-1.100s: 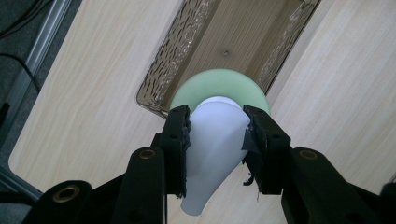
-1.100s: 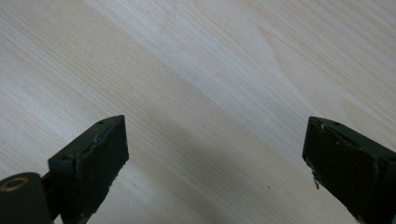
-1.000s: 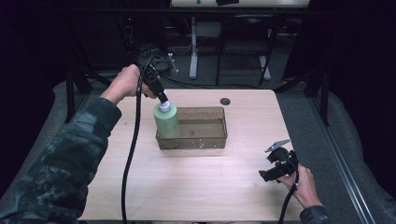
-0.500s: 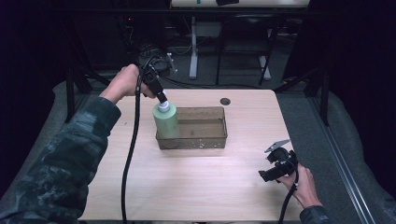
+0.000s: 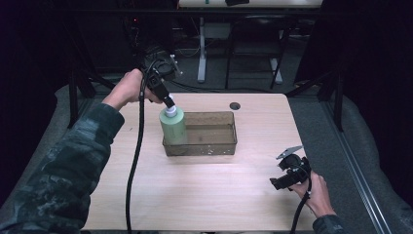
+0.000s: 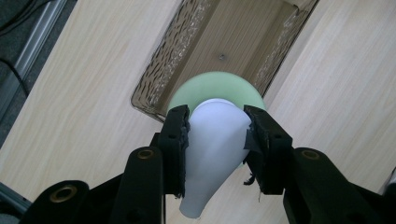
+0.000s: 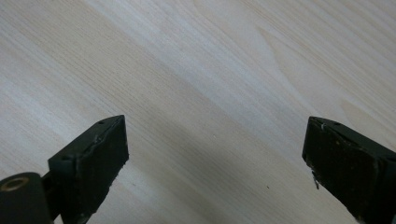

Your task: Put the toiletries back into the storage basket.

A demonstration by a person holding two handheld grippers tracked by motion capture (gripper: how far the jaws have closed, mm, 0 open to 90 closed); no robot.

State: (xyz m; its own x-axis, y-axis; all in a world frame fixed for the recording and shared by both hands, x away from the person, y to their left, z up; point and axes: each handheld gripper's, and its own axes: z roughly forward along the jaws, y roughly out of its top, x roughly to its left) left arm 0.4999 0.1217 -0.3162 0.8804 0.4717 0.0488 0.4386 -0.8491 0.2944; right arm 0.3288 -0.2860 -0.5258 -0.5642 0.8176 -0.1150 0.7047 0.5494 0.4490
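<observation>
High view: left gripper pinches white cap of green bottle, held upright at left end of clear bin, base seemingly inside; keep it vertical, lower w/o clipping bin wall, let go only once seated; right gripper rests near table edge, jaws spread, holding nothing; count: 1 bottle, 1 bin, 2 grippers.

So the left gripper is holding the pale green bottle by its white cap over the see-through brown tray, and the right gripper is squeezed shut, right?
Not quite. The right gripper is open, jaws wide apart over bare wood, as the right gripper view shows. The left gripper does hold the pale green bottle by its white cap over the see-through brown tray.
</observation>
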